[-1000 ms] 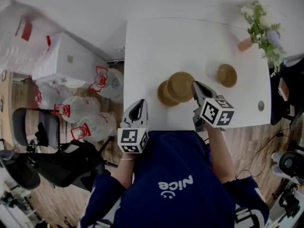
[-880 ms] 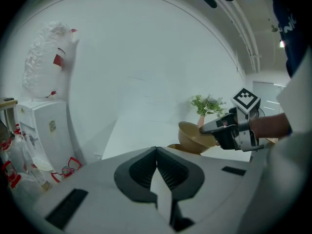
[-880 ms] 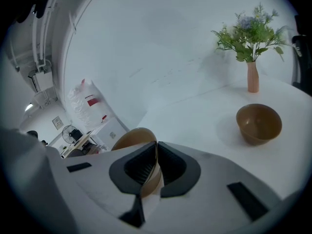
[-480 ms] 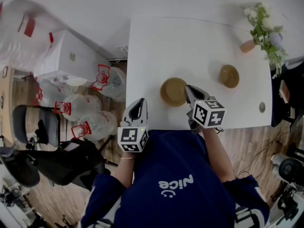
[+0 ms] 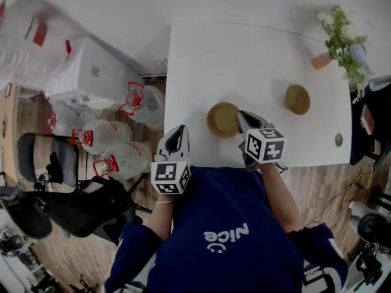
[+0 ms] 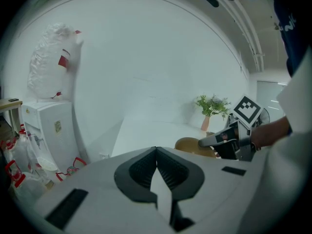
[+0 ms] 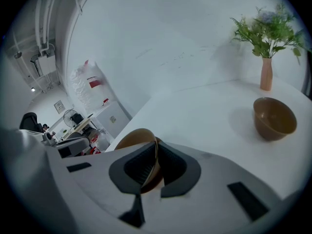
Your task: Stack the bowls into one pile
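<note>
Two brown bowls sit nested as one pile [image 5: 222,118] near the table's front edge. My right gripper [image 5: 241,116] is shut on the rim of the top bowl [image 7: 132,139] at the pile's right side; the thin rim runs up between the jaws. A third brown bowl [image 5: 297,99] [image 7: 274,117] stands alone further right on the white table [image 5: 244,54]. My left gripper [image 5: 177,133] hangs off the table's front left corner, shut with nothing in it [image 6: 156,152]. In the left gripper view the pile [image 6: 191,145] shows beside the right gripper's fingers [image 6: 214,140].
A pink vase [image 5: 321,60] with a green plant [image 5: 343,38] stands at the table's far right corner. A small grey disc [image 5: 338,138] lies near the right front edge. Left of the table are a white cabinet [image 5: 91,72], plastic bags [image 5: 116,157] and a black chair [image 5: 55,163].
The right gripper carried its bowl left and toward me, down onto the other bowl; the two offset bowls now form one pile. The left gripper stayed put.
</note>
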`<state>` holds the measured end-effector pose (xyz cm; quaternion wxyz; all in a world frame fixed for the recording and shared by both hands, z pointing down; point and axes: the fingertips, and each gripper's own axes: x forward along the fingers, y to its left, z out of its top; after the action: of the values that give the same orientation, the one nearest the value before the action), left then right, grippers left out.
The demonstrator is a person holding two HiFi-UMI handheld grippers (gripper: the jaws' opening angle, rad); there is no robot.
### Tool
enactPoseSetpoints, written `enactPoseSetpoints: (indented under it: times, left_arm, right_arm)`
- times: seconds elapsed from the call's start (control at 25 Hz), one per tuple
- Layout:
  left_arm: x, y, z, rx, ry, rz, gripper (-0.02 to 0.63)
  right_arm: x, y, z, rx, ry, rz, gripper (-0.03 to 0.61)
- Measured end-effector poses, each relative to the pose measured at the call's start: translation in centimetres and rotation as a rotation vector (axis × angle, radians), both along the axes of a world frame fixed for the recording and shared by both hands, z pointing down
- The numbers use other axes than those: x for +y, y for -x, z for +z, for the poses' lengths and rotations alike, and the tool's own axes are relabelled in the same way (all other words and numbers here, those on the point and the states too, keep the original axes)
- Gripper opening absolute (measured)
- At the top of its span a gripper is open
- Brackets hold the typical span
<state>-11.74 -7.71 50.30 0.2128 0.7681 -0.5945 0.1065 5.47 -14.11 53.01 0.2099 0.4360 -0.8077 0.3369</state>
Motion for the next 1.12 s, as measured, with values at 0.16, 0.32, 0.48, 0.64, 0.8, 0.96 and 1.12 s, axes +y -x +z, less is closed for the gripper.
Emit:
enactPoseSetpoints:
  times: [0.16,0.32,0.48,0.64,0.8,0.96,1.12]
  left_arm:
    - [-0.3,0.0,0.1,0.003,-0.001,-0.002,0.018]
    - [-0.5,0.2,0.1,0.006,0.003,-0.008,0.018]
    - [-0.4,0.3,0.1,0.006,0.002,-0.009,0.018]
    - [-0.5,0.0,0.0,-0.002,0.002,0.002,0.018]
    - [-0.6,-0.2,0.0,-0.009,0.001,0.011,0.018]
    - [-0.6,-0.3,0.1,-0.007,0.004,0.014,0.018]
    - [-0.8,-0.4,0.1,-0.003,0.008,0.01,0.018]
  right_arm:
    - [-0.2,0.0,0.3,0.021,0.002,-0.002,0.037]
    - [-0.2,0.0,0.4,0.044,0.001,0.007,0.035]
    - [0.0,-0.1,0.8,0.064,0.003,0.005,0.037]
    - [0.3,0.1,1.1,0.069,0.007,-0.02,0.037]
    - [0.4,0.3,1.1,0.073,0.002,-0.037,0.037]
    - [0.3,0.1,0.6,0.057,-0.017,-0.032,0.043]
    - [0.0,0.0,-0.2,0.0,-0.024,-0.029,0.086]
